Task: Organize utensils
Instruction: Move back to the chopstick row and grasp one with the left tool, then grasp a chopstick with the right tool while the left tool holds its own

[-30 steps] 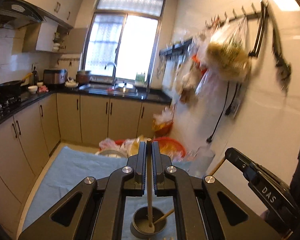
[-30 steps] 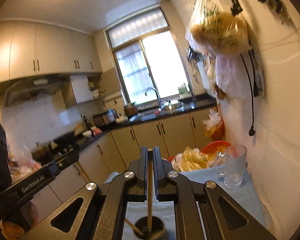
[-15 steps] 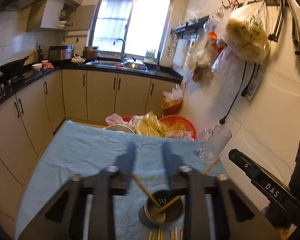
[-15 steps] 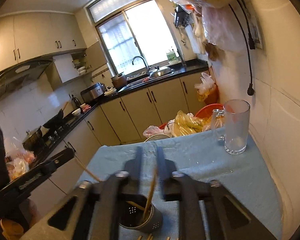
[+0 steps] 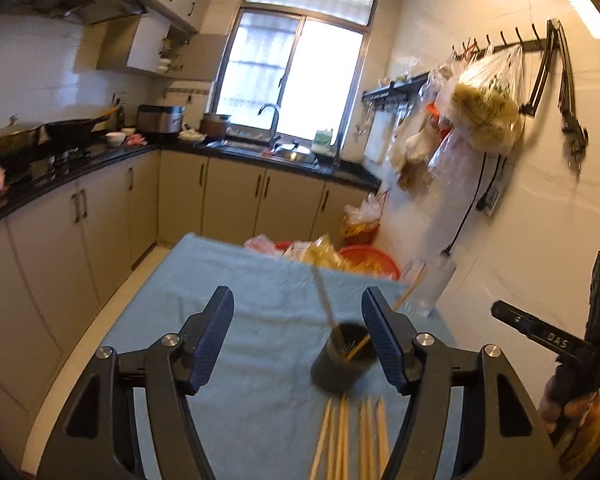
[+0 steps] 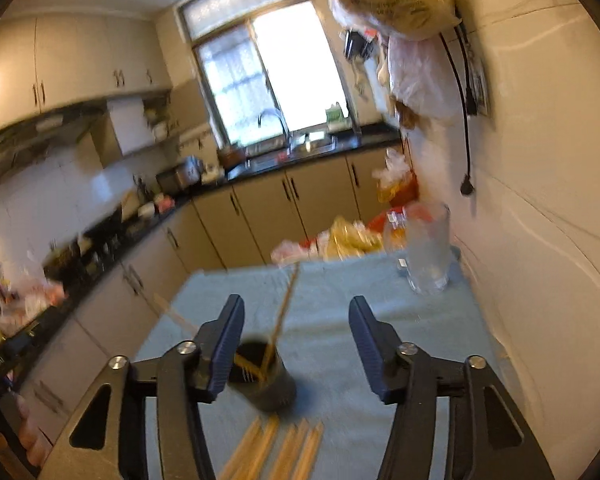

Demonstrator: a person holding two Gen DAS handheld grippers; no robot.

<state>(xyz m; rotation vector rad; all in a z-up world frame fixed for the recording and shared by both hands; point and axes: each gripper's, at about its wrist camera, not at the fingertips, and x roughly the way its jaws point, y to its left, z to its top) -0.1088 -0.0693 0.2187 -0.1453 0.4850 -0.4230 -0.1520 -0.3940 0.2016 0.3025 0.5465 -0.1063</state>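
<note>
Nearest, six pale wooden chopsticks (image 5: 350, 436) are still lying on the blue-clothed tabletop (image 5: 236, 280); both the left hand-held gripper (image 5: 298, 340) and right hand-held gripper (image 6: 296, 344), jaws just opening and empty, are hanging over the dark round holder (image 5: 338, 366), already keeping two sticks.

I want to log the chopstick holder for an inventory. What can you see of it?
The holder is a small dark cylinder, metal by its look, open at the top, with small holes low inside. It stands upright on the blue cloth, between the jaws in both wrist views but untouched by them. At least two chopsticks stand in it, leaning apart. More chopsticks lie flat on the cloth just in front of its base. Motion blur hides finer detail.
</note>
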